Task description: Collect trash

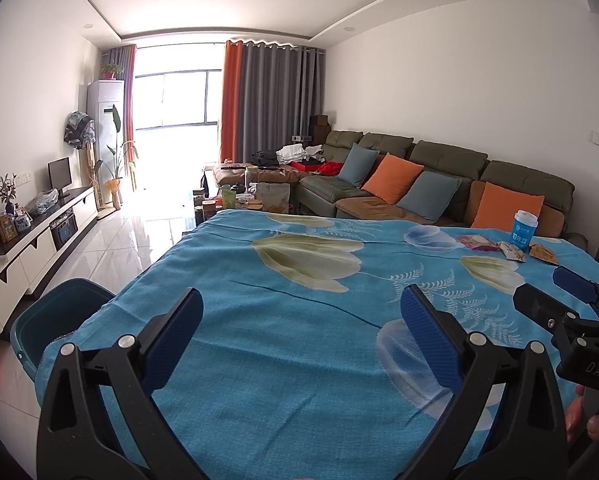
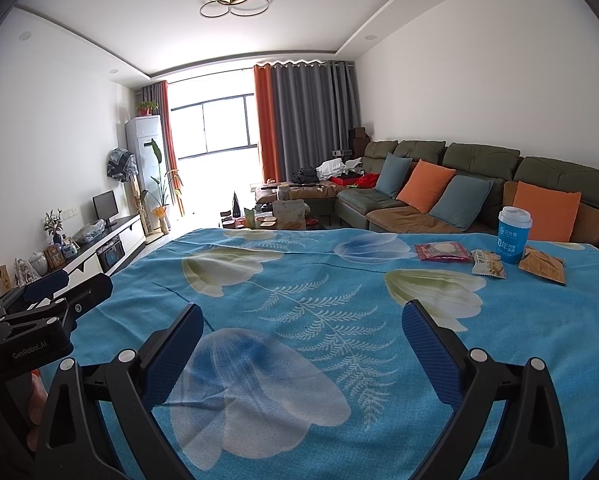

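Snack wrappers beside the blue paper cup (image 2: 513,234): red packet (image 2: 441,251) left of it, pale wrapper (image 2: 486,266) in front, orange wrapper (image 2: 542,265) to its right, left gripper (image 1: 301,334) and right gripper (image 2: 302,338) both spread wide, holding nothing, over floral tablecloth (image 2: 299,280), teal bin (image 1: 59,312) well left of the cup.

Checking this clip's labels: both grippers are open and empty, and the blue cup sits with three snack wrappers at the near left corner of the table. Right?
Not quite. The blue cup and the three wrappers sit at the far right of the table, as the right wrist view shows. The left gripper and right gripper are open and empty.
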`<state>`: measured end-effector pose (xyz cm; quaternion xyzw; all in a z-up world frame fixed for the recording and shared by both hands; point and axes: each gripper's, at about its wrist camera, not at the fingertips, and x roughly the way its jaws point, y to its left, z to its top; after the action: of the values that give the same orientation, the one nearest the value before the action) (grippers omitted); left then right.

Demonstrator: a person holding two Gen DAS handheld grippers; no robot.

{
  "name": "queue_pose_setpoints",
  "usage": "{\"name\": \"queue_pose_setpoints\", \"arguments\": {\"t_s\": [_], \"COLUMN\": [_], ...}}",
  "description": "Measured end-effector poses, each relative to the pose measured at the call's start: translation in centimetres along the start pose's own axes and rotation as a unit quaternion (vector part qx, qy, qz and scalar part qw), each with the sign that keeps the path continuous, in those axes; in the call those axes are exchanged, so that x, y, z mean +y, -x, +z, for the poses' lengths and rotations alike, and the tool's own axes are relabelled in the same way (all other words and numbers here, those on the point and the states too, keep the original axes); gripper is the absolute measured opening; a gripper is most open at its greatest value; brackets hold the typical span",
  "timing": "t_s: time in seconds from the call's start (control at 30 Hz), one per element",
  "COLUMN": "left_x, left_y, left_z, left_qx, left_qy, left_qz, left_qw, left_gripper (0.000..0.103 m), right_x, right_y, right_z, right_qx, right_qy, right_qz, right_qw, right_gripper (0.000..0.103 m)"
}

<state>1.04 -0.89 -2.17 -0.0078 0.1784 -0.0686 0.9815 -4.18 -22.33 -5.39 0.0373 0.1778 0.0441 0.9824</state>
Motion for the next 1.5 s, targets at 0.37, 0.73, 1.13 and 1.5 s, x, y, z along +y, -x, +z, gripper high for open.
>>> {"name": "queue_pose_setpoints", "arguments": {"t_s": [0.37, 0.73, 1.13, 1.5], "left_x": [0.3, 0.41, 0.43, 0.48], "left_y": [0.15, 0.21, 0.21, 0.2], "left_z": [-0.17, -0.21, -0.3, -0.21], "left_qx": [0.002, 0.001, -0.002, -0.006], "left_qy": [0.001, 0.002, 0.0, 0.007], "left_qz": [0.0, 0.001, 0.009, 0.011], "left_qw": [1.0, 1.0, 1.0, 0.9999], "left_gripper": [0.097, 0.097, 0.097, 0.097], "right_x": [0.05, 0.12, 0.13, 0.53], "right_y": [-0.01, -0.15, 0.05, 0.6], "right_z": [0.04, 0.11, 0.05, -0.03], "right_qx": [0.0, -0.002, -0.009, -0.02], "right_qy": [0.0, 0.001, 0.001, 0.008], "right_qz": [-0.001, -0.001, -0.005, -0.013], "right_qw": [1.0, 1.0, 1.0, 1.0], "right_gripper": [0.096, 0.096, 0.096, 0.096]}}
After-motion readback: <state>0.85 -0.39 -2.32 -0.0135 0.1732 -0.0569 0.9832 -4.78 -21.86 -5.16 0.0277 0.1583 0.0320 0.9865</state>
